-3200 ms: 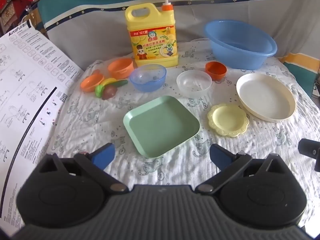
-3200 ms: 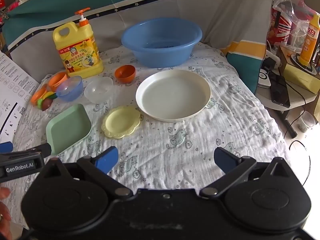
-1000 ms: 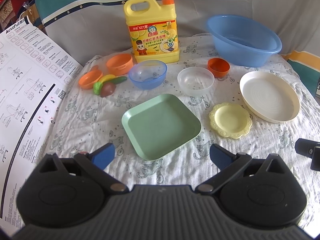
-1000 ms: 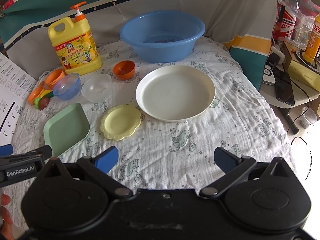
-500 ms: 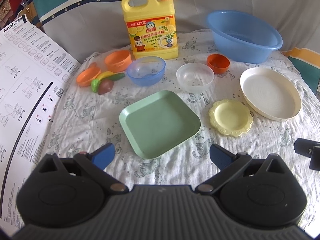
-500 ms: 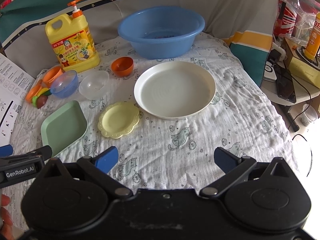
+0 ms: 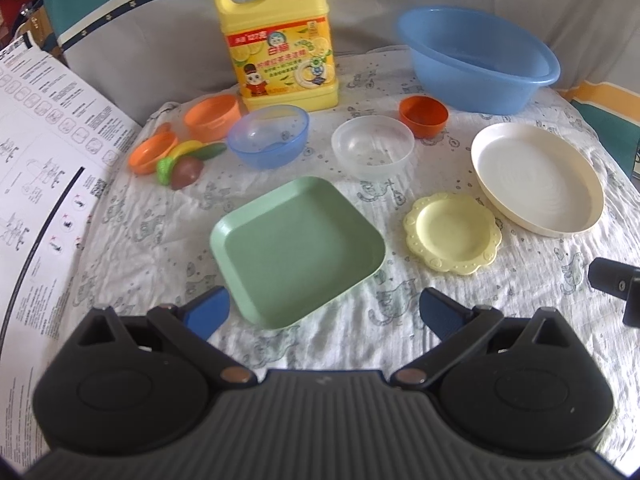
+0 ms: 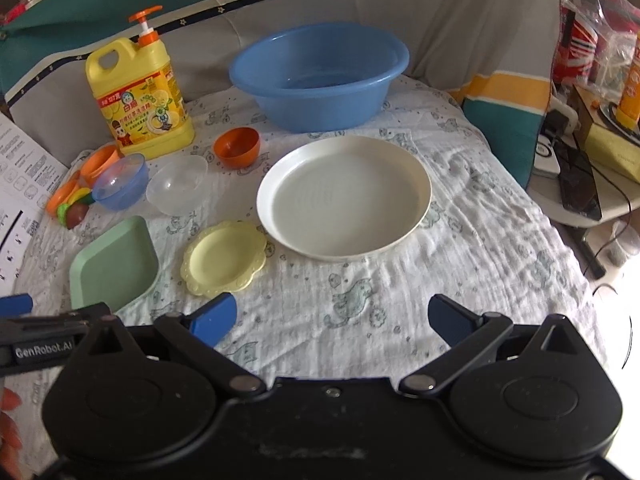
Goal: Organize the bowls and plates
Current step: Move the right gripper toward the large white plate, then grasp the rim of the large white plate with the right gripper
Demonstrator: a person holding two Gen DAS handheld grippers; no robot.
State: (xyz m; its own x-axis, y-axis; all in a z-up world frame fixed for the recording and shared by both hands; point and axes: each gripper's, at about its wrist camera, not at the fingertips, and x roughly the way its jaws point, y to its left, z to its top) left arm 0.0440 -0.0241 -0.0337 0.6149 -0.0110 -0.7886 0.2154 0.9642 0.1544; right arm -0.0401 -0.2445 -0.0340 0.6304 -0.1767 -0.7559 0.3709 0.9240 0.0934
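Observation:
My left gripper (image 7: 324,312) is open and empty, just short of a green square plate (image 7: 296,248). A small yellow scalloped plate (image 7: 452,233) lies to its right, then a large white round plate (image 7: 536,178). Behind them stand a blue bowl (image 7: 269,136), a clear bowl (image 7: 373,146) and a small dark-orange bowl (image 7: 423,115). My right gripper (image 8: 332,316) is open and empty, above the cloth in front of the white plate (image 8: 344,196) and the yellow plate (image 8: 224,258). The green plate (image 8: 114,264) shows at its left.
A big blue basin (image 8: 320,72) and a yellow detergent jug (image 7: 278,40) stand at the back. Two light-orange bowls (image 7: 212,115) and toy vegetables (image 7: 184,164) lie at the left. A printed sheet (image 7: 44,152) stands along the left edge. A side table with clutter (image 8: 580,160) is at the right.
Both grippers have moved forward toward the dishes, which now look larger and closer. Both stay open and empty. Nothing on the cloth has moved.

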